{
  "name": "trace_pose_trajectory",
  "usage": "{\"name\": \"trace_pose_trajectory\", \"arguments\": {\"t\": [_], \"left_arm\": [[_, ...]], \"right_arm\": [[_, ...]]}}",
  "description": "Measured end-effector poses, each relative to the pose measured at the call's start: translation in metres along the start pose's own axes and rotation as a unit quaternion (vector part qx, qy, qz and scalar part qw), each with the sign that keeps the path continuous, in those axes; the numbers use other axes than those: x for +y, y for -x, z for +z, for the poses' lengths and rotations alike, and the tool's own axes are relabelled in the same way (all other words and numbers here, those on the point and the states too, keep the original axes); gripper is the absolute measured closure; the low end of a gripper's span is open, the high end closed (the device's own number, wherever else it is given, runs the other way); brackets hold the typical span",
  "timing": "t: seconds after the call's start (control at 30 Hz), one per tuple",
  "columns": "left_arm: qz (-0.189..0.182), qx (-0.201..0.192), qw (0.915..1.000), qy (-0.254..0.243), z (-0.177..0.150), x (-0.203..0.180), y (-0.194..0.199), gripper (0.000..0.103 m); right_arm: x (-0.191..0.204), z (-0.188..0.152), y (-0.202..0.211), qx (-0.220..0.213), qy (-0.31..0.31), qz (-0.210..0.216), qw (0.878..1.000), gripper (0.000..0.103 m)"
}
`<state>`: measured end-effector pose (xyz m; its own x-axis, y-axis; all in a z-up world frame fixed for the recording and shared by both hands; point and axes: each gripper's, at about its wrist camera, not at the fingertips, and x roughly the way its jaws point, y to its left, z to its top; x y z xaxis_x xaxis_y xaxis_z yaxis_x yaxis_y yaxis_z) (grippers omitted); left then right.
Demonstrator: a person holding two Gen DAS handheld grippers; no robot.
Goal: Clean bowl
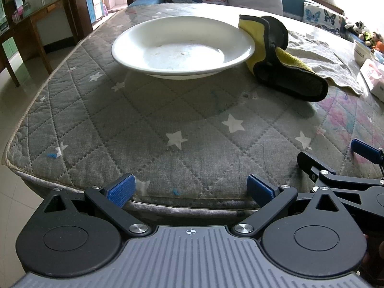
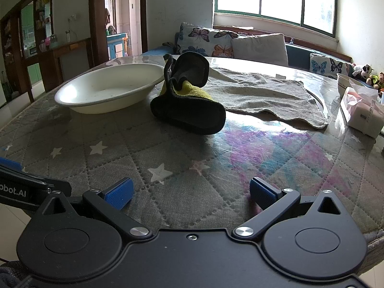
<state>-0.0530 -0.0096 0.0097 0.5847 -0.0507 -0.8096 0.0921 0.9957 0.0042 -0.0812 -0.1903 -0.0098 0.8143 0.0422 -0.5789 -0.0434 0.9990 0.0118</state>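
A wide white bowl (image 1: 182, 45) sits on the grey star-quilted table cover; small specks dot its inside. It also shows in the right wrist view (image 2: 108, 88). A crumpled yellow and dark grey cleaning cloth (image 1: 280, 57) leans against the bowl's right rim; it also shows in the right wrist view (image 2: 189, 96). My left gripper (image 1: 192, 189) is open and empty at the table's near edge, well short of the bowl. My right gripper (image 2: 190, 192) is open and empty above the cover, short of the cloth. In the left wrist view, the right gripper (image 1: 336, 168) shows at the right edge.
A grey towel (image 2: 264, 93) lies spread behind the cloth. A tissue pack (image 2: 362, 110) and a white container (image 2: 345, 81) stand at the right. The table cover (image 1: 168, 120) ends at a rounded edge on the left. Cushions and a bench line the far side.
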Motion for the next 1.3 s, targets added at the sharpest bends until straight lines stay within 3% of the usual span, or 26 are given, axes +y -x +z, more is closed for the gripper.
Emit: {"name": "trace_pose_trajectory", "arguments": {"t": [1.3], "left_arm": [[-0.001,-0.001,1.0000,0.000,-0.0001,-0.0001,-0.0001,0.002]], "right_arm": [[0.0069,-0.0046,-0.0036,0.002,-0.001,-0.003,1.000,0.000]]}}
